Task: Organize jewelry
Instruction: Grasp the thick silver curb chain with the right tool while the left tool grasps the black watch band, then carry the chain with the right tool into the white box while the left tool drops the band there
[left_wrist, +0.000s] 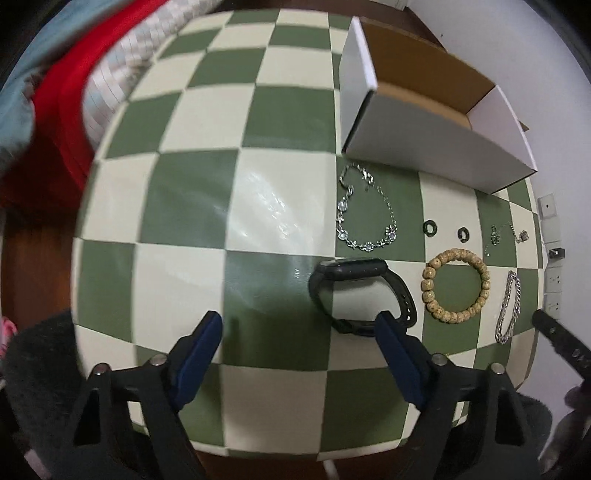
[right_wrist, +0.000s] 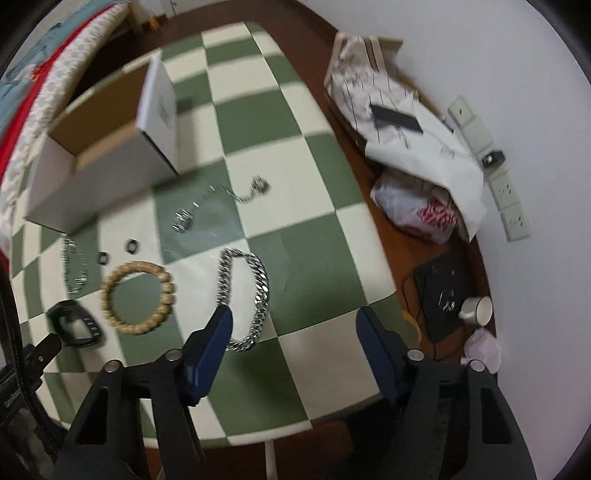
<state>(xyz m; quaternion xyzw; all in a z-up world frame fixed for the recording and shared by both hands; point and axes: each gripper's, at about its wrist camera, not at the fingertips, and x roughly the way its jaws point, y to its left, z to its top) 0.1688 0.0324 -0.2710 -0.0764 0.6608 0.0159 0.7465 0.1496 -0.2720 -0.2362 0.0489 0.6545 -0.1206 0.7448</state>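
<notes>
Nothing is packed yet: the jewelry lies on the checkered table (left_wrist: 192, 206) near the open box (left_wrist: 436, 122). Both the left gripper (left_wrist: 299, 332) and right gripper (right_wrist: 293, 325) hang wide open, empty. Next, the left must close on the black watch (left_wrist: 364, 295), the right on the silver chain (right_wrist: 243, 295).

Glossy checkered tabletop (left_wrist: 192, 206), shiny metal chain bracelet (right_wrist: 243, 295), matt wooden-looking bead bracelet (left_wrist: 456, 291), cardboard box (left_wrist: 436, 129).
</notes>
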